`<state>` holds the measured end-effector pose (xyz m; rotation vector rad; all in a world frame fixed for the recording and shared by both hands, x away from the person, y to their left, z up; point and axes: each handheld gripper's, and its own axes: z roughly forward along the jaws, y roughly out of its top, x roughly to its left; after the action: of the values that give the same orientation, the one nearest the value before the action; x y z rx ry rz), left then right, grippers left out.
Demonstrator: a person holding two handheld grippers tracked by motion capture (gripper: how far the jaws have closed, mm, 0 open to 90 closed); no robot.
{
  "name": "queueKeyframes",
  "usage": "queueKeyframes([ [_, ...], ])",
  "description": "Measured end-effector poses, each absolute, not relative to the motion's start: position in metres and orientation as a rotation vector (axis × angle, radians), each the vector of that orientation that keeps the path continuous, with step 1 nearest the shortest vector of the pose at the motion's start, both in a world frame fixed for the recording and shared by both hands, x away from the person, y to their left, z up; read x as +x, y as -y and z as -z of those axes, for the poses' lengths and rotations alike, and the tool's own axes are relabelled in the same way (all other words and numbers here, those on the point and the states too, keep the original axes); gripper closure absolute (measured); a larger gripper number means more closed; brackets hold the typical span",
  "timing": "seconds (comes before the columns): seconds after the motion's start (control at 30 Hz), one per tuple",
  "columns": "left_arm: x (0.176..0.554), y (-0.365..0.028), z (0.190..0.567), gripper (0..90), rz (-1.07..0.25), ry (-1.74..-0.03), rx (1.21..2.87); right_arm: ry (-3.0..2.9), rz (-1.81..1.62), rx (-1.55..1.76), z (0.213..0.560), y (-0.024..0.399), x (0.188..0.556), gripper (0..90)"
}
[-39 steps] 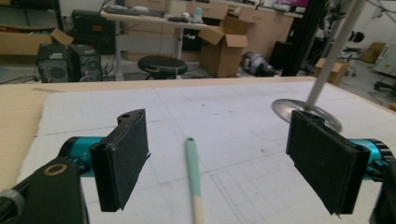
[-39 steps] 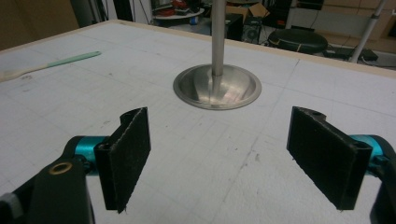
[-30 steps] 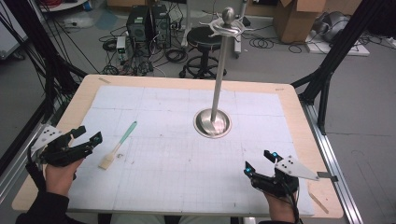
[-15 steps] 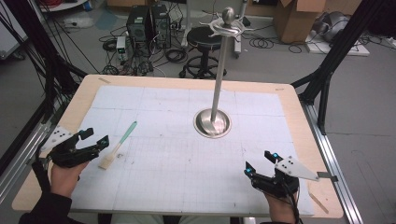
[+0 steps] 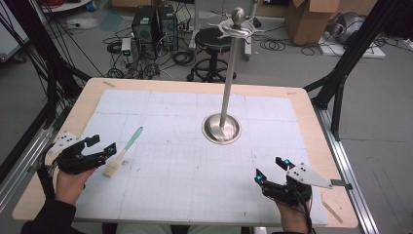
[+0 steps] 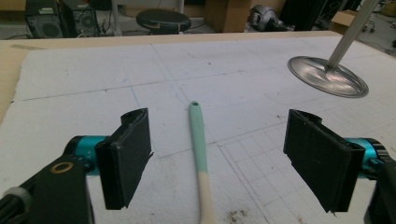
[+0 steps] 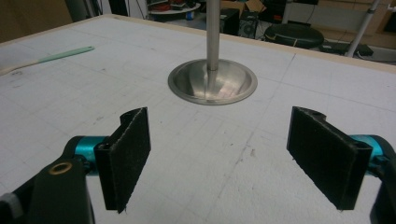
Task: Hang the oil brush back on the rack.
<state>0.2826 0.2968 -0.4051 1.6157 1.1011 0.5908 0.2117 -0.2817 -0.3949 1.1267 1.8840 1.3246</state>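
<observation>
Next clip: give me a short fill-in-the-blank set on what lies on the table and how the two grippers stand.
1. The brush lying between the left gripper jaws has a handle coloured ____.
2. Neither pad touches the brush, so the left gripper is ____.
3. The metal stand rises from a round ____ resting on the white mat.
4. In the right gripper view, the right gripper points toward the ____.

Missing words: green; open; base; stand

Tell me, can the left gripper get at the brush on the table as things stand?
Probably yes: the left gripper stands open with the brush handle lying free between its jaws, untouched.
</observation>
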Motion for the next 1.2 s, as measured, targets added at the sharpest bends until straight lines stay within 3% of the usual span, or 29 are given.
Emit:
queueKeyframes([
  [0.33, 0.305, -0.292, 0.411, 26.9, -0.466, -1.151, 1.642, -1.892, -1.331, 1.122, 0.394, 0.281, 0.211, 20.5],
  [0.57, 0.328, -0.278, 0.421, 30.4, -0.466, -1.191, 1.774, -1.911, -1.324, 1.107, 0.395, 0.279, 0.214, 20.5],
  [0.97, 0.34, -0.271, 0.442, 50.7, -0.447, -1.274, 1.95, -1.922, -1.315, 1.109, 0.395, 0.278, 0.213, 20.6],
  [1.2, 0.337, -0.266, 0.442, 63.2, -0.523, -1.273, 2.0, -1.921, -1.31, 1.113, 0.396, 0.279, 0.212, 20.6],
])
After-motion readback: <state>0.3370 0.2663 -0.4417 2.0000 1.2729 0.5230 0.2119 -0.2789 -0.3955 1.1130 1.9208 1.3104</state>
